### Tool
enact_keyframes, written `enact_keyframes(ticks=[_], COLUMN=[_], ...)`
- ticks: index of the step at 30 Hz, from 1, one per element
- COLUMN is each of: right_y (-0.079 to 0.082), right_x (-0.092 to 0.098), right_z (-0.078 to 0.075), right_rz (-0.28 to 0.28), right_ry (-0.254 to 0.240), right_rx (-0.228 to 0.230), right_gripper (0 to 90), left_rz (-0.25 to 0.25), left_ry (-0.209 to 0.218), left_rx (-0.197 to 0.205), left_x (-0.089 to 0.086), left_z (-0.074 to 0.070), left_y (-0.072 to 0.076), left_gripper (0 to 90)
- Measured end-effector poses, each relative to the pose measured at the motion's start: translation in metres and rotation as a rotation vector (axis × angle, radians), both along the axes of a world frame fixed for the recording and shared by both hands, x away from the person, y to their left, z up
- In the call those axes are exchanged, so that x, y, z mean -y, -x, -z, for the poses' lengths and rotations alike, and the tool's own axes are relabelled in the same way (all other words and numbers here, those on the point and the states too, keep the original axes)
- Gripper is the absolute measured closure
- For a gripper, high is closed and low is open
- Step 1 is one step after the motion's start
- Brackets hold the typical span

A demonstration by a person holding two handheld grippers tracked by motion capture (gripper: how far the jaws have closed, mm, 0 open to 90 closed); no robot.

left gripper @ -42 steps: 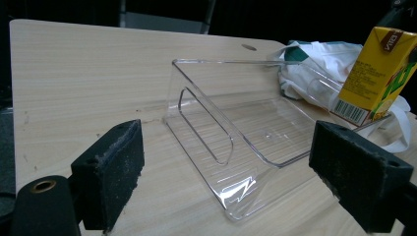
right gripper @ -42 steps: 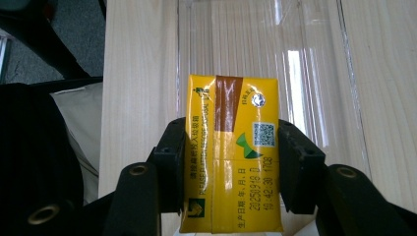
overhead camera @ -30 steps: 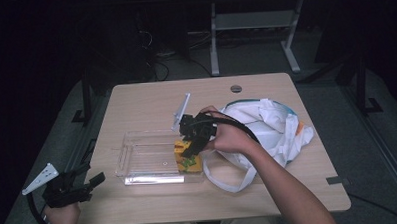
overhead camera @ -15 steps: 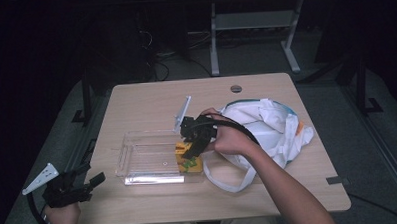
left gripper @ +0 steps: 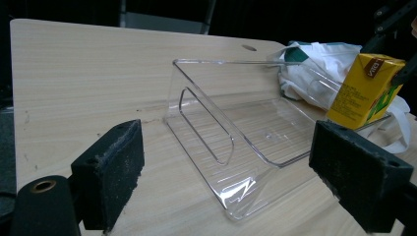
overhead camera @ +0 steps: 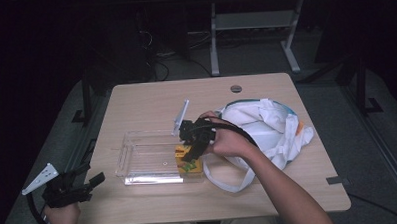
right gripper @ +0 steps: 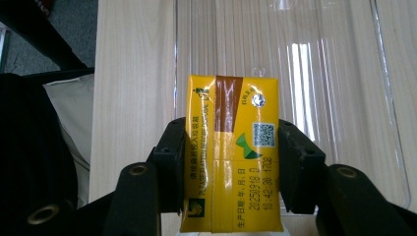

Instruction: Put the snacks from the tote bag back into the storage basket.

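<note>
The counter (overhead camera: 151, 98) is a pale wood-grain top with rounded corners and a small round cable hole (overhead camera: 236, 88) near its far edge. It stands on grey carpeted floor (overhead camera: 367, 136) in a dark room. Beyond it is the white frame (overhead camera: 253, 25) of another piece of furniture, with cables (overhead camera: 170, 68) lying on the floor beside that.

The right gripper (overhead camera: 192, 144) is clamped on a yellow drink carton (right gripper: 231, 152). In the right gripper view both black pads press the carton's two narrow sides, and the carton stands upright between them. Right below and ahead of this gripper lies a clear plastic tray (overhead camera: 138, 161), and the carton sits at the tray's end nearest the gripper, low over its floor. Whether the carton touches the tray floor, I cannot tell. Just behind the gripper, under the person's right hand (overhead camera: 230, 141), a white cloth bag (overhead camera: 267, 122) lies crumpled on the counter, one strap looping towards the near edge.

The left gripper (overhead camera: 69, 189) hangs off the counter's near left corner, well apart from the tray. Its jaws stand wide apart with nothing between them. From its own view the tray lies ahead across bare wood, the carton at the tray's far right end and the bag behind that.
</note>
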State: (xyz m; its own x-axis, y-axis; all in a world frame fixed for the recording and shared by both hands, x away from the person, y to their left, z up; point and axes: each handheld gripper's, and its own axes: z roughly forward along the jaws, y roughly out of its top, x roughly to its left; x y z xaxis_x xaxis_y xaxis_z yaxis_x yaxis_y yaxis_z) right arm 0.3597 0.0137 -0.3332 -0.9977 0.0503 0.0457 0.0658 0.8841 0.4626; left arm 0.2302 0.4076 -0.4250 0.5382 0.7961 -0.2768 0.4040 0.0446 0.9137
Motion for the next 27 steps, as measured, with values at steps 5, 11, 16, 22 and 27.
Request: enact_keyframes(ticks=[5,11,16,22,27], right_y=[0.000,0.000,0.001,0.001,0.002], right_x=[0.000,0.001,0.000,0.001,0.001], right_z=[0.003,0.005,0.009,0.013,0.015], right_rz=[-0.002,0.001,-0.001,-0.002,-0.001], right_ry=[0.000,-0.001,0.005,0.002,0.008], right_rx=[-0.001,-0.004,0.001,-0.002,-0.009], right_gripper=[52.1,52.1,52.0,52.0,51.9], left_rz=[0.000,0.000,0.001,0.002,0.001], left_ry=[-0.001,0.001,-0.002,-0.003,0.000], left_rx=[0.001,0.000,0.000,0.000,0.000], left_x=[0.000,0.000,0.000,0.000,0.000], left_z=[0.000,0.000,0.000,0.000,0.000], left_y=[0.000,0.000,0.000,0.000,0.000], left_gripper=[13.0,13.0,13.0,13.0,13.0])
